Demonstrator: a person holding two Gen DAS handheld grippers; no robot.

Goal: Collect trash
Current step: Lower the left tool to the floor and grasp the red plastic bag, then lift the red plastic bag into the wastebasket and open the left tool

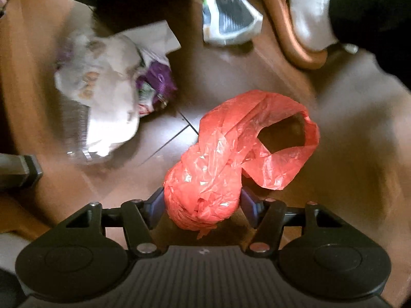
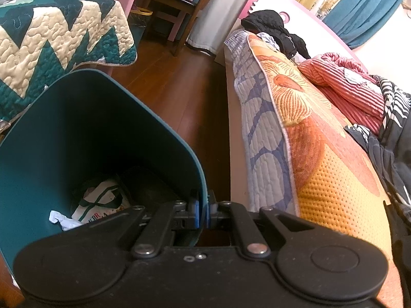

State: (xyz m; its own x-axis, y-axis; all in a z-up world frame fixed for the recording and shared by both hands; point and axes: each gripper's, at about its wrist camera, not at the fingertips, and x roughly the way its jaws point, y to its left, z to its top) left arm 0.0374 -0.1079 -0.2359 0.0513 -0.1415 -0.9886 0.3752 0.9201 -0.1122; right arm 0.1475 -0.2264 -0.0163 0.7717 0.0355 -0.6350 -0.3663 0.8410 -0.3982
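A crumpled red plastic bag [image 1: 231, 148] lies on the brown floor in the left wrist view. My left gripper [image 1: 201, 205] points down at it, and both blue pads touch its bunched lower end. In the right wrist view my right gripper [image 2: 204, 211] is shut on the rim of a teal waste bin [image 2: 77, 128], with the thin wall pinched between the pads. Inside the bin lie a white printed bag [image 2: 100, 205] and a scrap of white paper [image 2: 57, 218].
More litter lies on the floor: a white crumpled bag [image 1: 102, 82] with a purple wrapper [image 1: 156, 79], a clear plastic container [image 1: 79, 138], a black-and-white packet [image 1: 228, 12]. A foot in a white sock [image 1: 310, 12] rests in a brown slipper [image 1: 282, 41]. A bed [image 2: 321, 141] flanks the bin.
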